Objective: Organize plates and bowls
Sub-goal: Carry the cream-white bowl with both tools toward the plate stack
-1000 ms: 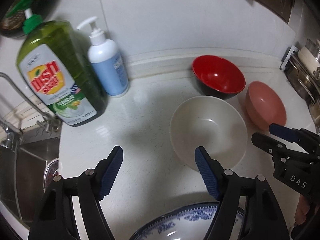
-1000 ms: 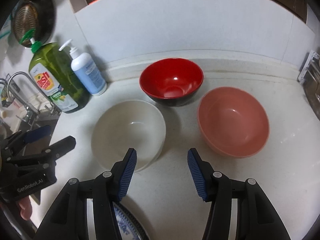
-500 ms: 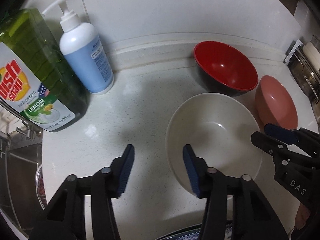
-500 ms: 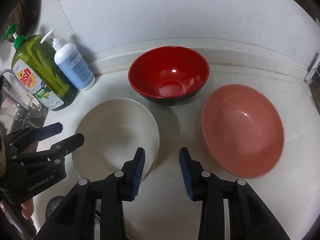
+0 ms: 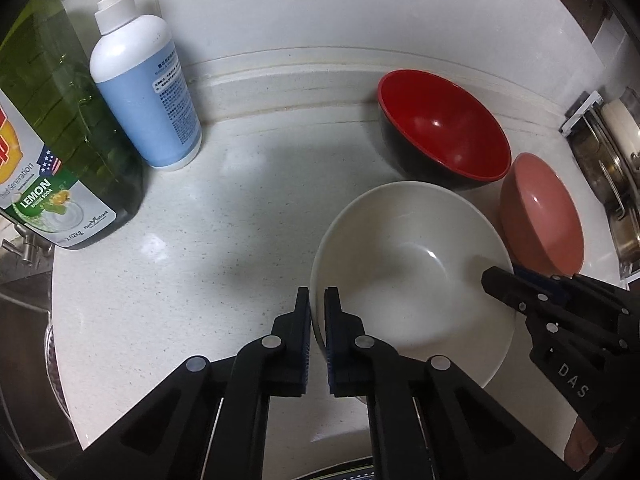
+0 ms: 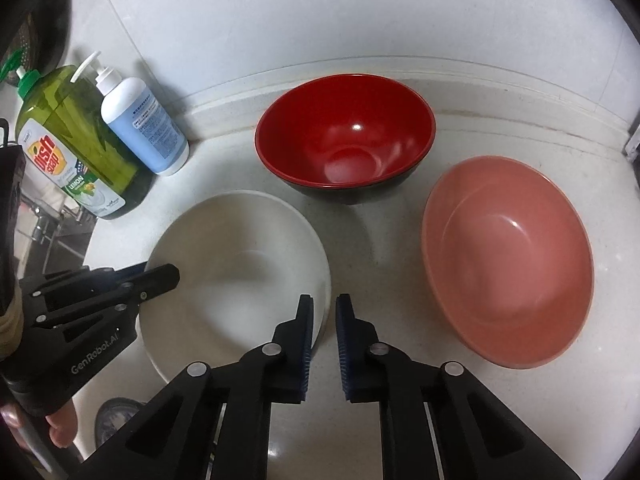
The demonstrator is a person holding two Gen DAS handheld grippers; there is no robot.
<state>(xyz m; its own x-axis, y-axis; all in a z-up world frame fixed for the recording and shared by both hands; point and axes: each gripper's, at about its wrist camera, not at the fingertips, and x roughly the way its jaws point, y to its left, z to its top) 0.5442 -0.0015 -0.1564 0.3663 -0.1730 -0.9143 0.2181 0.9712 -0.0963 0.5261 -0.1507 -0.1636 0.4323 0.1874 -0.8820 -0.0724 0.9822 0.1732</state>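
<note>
Both claws have just closed from spread: left claw [image 5: 317, 300] pinches the white bowl [image 5: 412, 280] rim at lower centre, right claw [image 6: 324, 308] pinches its opposite edge. I judge it ready to lift and nest. Red bowl [image 6: 346, 136] and pink bowl [image 6: 508, 260] wait behind on the speckled table [image 5: 224, 224]; soap bottles [image 5: 146, 96] upper left, white wall beyond.
</note>
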